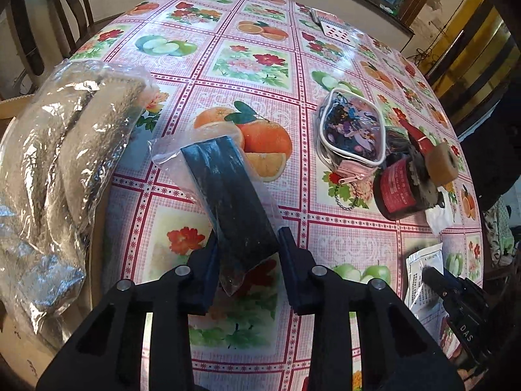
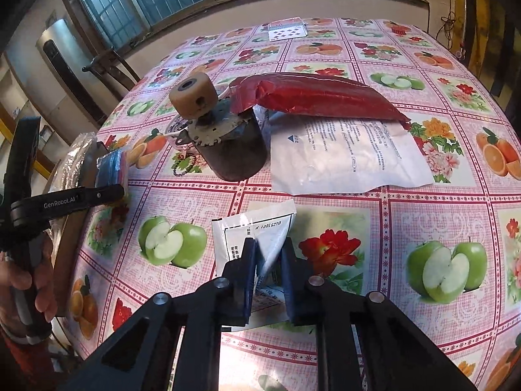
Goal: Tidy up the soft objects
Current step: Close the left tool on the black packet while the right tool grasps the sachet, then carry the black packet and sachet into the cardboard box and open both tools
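Holding things is what both grippers do now: the left gripper (image 1: 249, 257) has its two black fingers around the near end of a flat dark blue cloth in a clear plastic bag (image 1: 228, 192), and the right gripper (image 2: 267, 260) pinches a small white printed packet (image 2: 257, 231) that bends up between its fingers. I think the blue cloth could slip out, because the clear bag looks smooth and only the end is held, while the far end still lies on the fruit-and-flower tablecloth (image 1: 260, 58). I cannot tell how tight that hold is. The small packet could fold more or slide free, since it is thin and pinched at one edge. Just left of the blue cloth sits a big clear bag of grey fuzzy cloth (image 1: 62, 150) on the table's edge, resting on what looks like a brown cardboard box (image 1: 13, 332); it could get bumped and slide. Past the small packet lies a bigger flat white pouch with print (image 2: 348, 159), and a long red soft pack (image 2: 322, 94) rests on its far edge. Beside them stands a dark round motor with a tan wheel on top (image 2: 224, 137). It is hard and heavy-looking, and it is in the way of a clear zip pouch with colourful bits inside (image 1: 351, 130). Far off lies a playing card (image 2: 288, 32).
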`<move>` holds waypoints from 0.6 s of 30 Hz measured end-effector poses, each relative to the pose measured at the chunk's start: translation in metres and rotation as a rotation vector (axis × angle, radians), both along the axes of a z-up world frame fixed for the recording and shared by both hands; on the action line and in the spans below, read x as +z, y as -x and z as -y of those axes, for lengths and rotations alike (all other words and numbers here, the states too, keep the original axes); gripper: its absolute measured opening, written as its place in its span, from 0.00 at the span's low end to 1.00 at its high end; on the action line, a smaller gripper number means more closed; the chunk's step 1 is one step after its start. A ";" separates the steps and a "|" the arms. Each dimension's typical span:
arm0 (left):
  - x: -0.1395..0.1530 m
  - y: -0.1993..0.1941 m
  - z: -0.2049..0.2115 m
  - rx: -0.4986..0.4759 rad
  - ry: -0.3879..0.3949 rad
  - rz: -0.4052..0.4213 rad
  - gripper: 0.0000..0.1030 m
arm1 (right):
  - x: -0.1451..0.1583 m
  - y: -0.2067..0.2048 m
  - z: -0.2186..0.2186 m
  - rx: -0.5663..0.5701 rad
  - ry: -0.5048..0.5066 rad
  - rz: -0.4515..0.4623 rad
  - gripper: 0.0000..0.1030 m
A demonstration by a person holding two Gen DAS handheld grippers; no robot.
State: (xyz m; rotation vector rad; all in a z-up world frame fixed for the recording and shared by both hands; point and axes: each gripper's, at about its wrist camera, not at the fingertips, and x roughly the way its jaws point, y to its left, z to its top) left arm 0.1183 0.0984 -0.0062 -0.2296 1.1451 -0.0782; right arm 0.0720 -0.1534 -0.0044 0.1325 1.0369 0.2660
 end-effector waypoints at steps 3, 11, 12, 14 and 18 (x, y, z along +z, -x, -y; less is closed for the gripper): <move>0.016 0.015 -0.002 -0.024 0.044 0.025 0.30 | 0.005 0.005 -0.002 0.011 -0.030 0.003 0.15; 0.062 0.067 -0.044 -0.055 0.055 0.087 0.30 | 0.036 0.017 -0.051 0.124 -0.146 0.024 0.15; 0.068 0.074 -0.054 -0.050 0.039 0.097 0.30 | 0.042 0.018 -0.065 0.153 -0.161 0.032 0.15; 0.077 0.086 -0.076 -0.026 0.015 0.109 0.30 | 0.051 0.019 -0.094 0.209 -0.192 0.038 0.14; 0.084 0.105 -0.122 0.038 -0.044 0.123 0.30 | 0.058 0.019 -0.155 0.302 -0.246 0.033 0.14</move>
